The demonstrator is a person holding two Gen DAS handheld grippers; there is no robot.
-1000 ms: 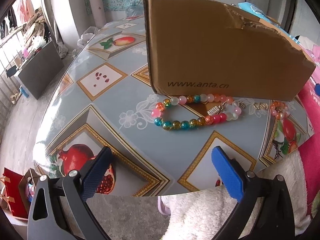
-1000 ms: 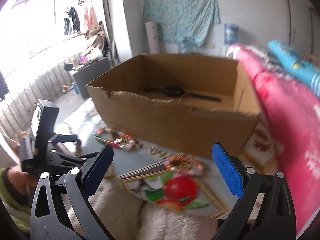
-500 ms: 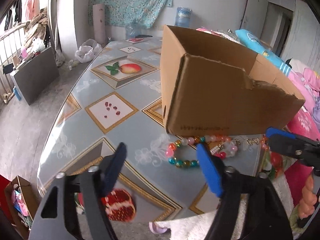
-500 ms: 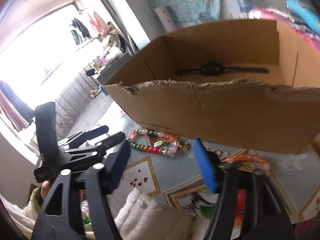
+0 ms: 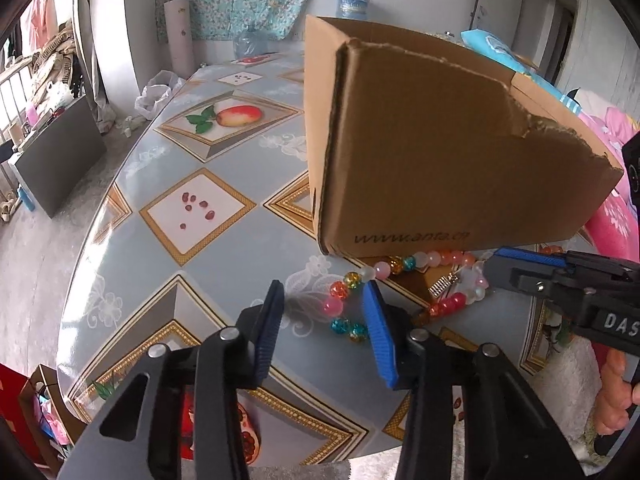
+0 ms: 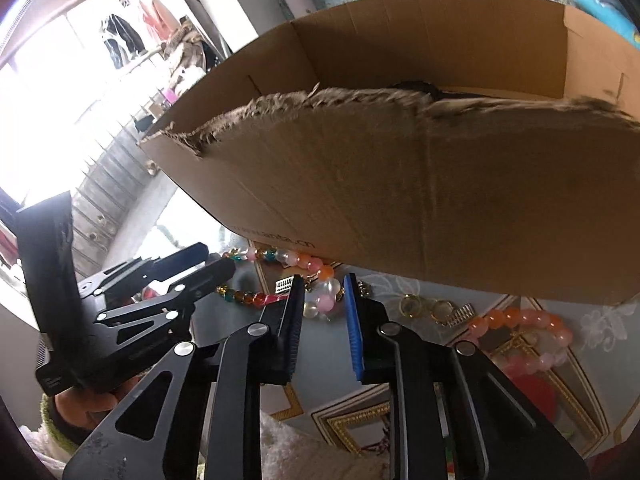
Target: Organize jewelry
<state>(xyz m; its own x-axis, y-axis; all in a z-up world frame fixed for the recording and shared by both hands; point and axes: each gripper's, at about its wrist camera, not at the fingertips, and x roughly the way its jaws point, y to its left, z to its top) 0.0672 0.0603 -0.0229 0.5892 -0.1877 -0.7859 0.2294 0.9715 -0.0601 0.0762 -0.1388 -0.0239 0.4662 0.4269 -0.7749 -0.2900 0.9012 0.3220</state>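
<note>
A multicoloured bead necklace (image 5: 400, 264) lies looped on the table against the front of a cardboard box (image 5: 440, 152). My left gripper (image 5: 322, 292) hovers over the loop's left end; its jaws are closing, with a pink bead showing in the gap and the pads clear of it. My right gripper (image 6: 324, 280) reaches down over the loop's right end (image 6: 320, 304). Its jaws are closing too, with pale beads between the pads and no visible press. A black watch (image 6: 420, 88) lies inside the box. Each gripper shows in the other's view: right gripper (image 5: 490, 268), left gripper (image 6: 208, 262).
An orange-pink bracelet (image 6: 520, 320), gold rings (image 6: 424, 306) and a small silver clip (image 6: 462, 314) lie right of the necklace. The fruit-patterned table (image 5: 200, 208) ends close in front of me, where white fluffy fabric (image 5: 560, 380) lies. Pink bedding (image 5: 616, 216) is at right.
Both grippers' jaws have narrowed from wide apart. The right gripper has dropped and closed in on the necklace's right end. The left gripper has shifted towards its left end.
</note>
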